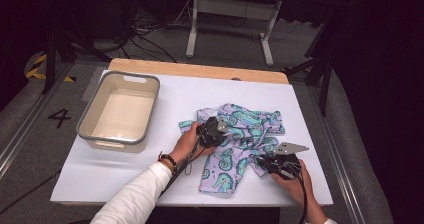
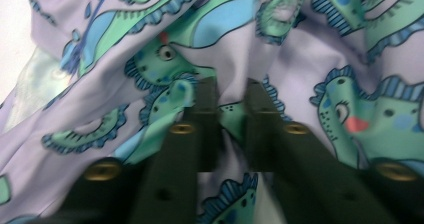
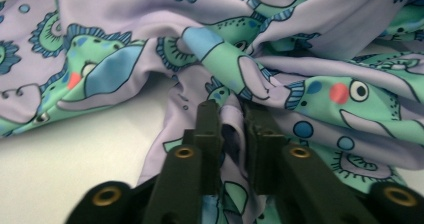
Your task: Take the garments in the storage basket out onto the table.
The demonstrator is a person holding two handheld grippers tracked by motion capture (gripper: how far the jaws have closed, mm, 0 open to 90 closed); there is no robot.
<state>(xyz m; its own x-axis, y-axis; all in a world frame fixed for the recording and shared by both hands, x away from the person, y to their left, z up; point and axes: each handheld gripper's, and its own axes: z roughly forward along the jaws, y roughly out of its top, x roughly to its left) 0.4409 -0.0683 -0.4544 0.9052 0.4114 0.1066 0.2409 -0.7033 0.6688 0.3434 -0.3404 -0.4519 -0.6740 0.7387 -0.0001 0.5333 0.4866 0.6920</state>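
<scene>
A small lilac garment (image 1: 243, 126) printed with green and blue seahorses lies rumpled on the white table top (image 1: 105, 174), right of centre. My left gripper (image 1: 221, 129) rests on the garment's left part, and in the left gripper view the gripper (image 2: 231, 91) is shut on a fold of the lilac cloth (image 2: 300, 49). My right gripper (image 1: 263, 160) is at the garment's lower right edge. In the right gripper view its jaws (image 3: 231, 109) stand close together with a ridge of the fabric (image 3: 125, 14) pinched between them.
A grey rectangular bin (image 1: 86, 130) stands empty at the table's left. Bare white surface lies in front of the bin and along the table's near edge. Behind the table are a desk frame (image 1: 192, 34) and cables on the floor.
</scene>
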